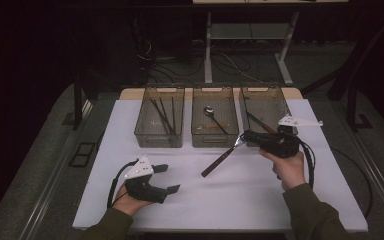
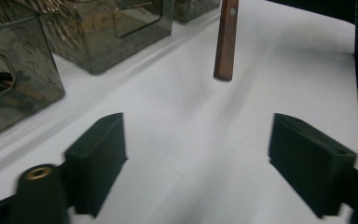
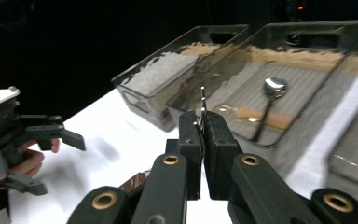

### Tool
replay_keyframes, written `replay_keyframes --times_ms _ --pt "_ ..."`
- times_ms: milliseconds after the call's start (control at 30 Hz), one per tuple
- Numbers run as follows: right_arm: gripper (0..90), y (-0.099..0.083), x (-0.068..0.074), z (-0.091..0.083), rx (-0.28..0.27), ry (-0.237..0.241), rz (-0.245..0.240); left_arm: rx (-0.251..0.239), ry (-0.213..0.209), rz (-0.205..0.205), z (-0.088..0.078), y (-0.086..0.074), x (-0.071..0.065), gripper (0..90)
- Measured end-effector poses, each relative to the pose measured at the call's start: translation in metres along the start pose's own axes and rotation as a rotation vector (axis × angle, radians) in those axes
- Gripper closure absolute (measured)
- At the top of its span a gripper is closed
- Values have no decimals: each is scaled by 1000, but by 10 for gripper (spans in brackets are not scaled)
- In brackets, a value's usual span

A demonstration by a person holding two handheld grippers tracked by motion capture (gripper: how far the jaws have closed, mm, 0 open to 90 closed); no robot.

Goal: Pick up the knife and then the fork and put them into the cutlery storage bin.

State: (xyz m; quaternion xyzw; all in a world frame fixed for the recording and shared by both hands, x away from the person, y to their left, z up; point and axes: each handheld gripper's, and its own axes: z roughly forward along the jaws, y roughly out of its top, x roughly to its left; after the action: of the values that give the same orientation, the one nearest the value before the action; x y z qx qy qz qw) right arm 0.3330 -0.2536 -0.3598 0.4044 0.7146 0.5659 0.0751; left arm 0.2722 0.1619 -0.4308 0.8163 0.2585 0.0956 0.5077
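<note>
grip: right gripper (image 1: 242, 138) clamps knife (image 1: 223, 158) by blade, keep tight
left gripper (image 1: 169, 178): wide, empty
goal: likely right bin (image 1: 275, 95), lower handle-end gently

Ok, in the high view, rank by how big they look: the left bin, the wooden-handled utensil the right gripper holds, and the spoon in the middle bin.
1. Left bin, clearly largest.
2. Wooden-handled utensil, held at its metal end by the right gripper, handle slanting down toward the table.
3. Spoon, looks a bit shorter, though it lies farther from the camera, so that's unsure.
</note>
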Motion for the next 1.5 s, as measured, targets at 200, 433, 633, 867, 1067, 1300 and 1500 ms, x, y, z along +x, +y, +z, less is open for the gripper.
replay_keyframes --times_ms 200,433,633,867,1067,1300,1500 --pt "864 22 -18 -23 -15 -49 3 37 23 8 6 -2 1 14" --pt "864 48 -39 -52 -59 -136 7 42 25 2 7 -3 0 0" --pt "864 70 -62 -73 -86 -234 10 40 28 5 7 -2 0 0" --pt "865 88 -84 -81 -72 -338 7 38 26 6 6 -1 0 0" --pt "864 90 -103 -79 -27 -405 10 43 24 11 6 -1 0 0" --pt "864 81 -124 -56 74 -400 42 46 22 7 7 -1 0 0" --pt "864 75 -134 -35 167 -361 68 53 12 12 8 -1 -1 0"
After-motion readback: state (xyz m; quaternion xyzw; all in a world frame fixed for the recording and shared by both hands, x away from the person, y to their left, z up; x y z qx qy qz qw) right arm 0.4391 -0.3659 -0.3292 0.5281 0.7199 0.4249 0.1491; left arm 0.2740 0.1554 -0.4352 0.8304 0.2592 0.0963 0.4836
